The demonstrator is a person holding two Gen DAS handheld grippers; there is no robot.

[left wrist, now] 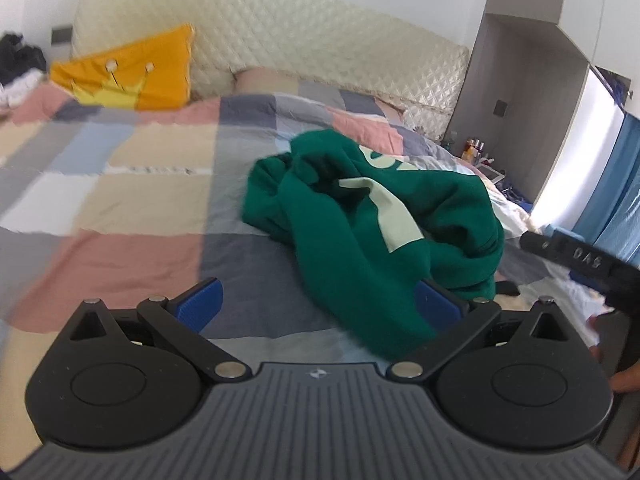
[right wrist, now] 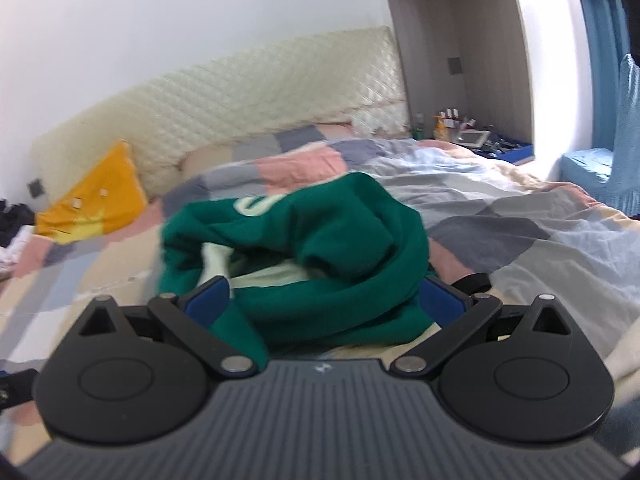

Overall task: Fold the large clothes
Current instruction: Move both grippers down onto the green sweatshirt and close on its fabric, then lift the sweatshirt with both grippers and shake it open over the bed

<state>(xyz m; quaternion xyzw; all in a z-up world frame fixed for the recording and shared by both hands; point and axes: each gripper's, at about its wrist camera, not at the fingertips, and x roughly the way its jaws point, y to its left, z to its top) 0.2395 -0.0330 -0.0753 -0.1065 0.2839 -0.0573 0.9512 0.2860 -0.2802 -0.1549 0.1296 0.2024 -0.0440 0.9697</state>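
- Left wrist view: the left gripper (left wrist: 318, 300) has its blue pads spread wide. A crumpled green sweatshirt with pale lettering (left wrist: 372, 216) lies ahead on the patchwork quilt (left wrist: 120, 184), one fold draped over the right-hand pad.
- Soft and floppy, probably bulky; a hem or shoulder seam looks the best hold.
- Right wrist view: the right gripper (right wrist: 326, 300) is also spread, with the sweatshirt (right wrist: 320, 240) bunched between its pads, unclamped.
- Only the left view shows the other gripper's black body.
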